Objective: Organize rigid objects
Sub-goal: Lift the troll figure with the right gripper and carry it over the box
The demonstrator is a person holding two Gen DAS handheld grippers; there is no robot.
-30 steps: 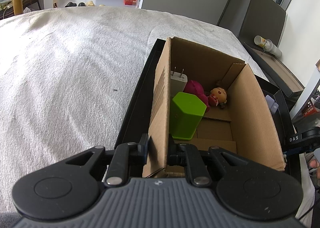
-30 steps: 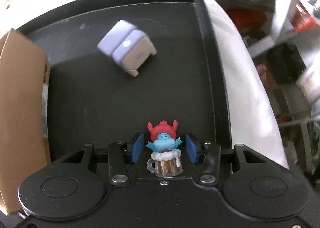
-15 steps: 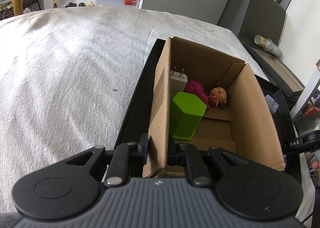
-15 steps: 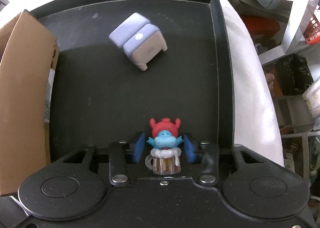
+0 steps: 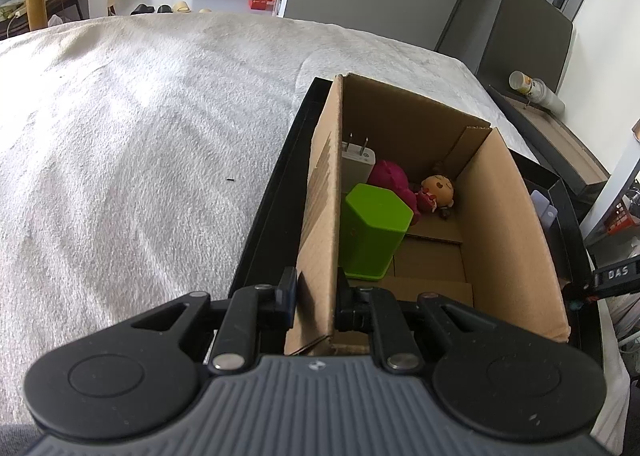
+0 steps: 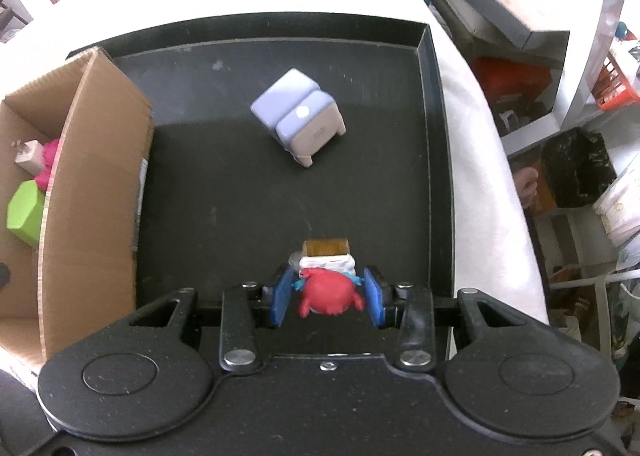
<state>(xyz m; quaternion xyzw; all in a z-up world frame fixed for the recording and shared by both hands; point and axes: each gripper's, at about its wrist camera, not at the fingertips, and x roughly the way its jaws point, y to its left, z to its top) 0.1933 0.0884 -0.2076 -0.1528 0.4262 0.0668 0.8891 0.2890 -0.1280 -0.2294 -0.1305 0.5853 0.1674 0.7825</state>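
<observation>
We steady the cardboard box [image 5: 504, 216] by its wall, left hand-held gripper [image 5: 316, 298] clamped on it; green block [image 5: 374, 232], charger [image 5: 357, 164], two dolls inside. Lavender case [image 6: 298, 120] remains on tray [image 6: 434, 136]. Right hand-held gripper [image 6: 328, 296] grips the figurine [image 6: 326, 280].

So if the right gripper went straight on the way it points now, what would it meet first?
Probably the bare black tray floor just beyond the red-and-blue figurine on a beer mug held in the right gripper; depth is unclear.
</observation>
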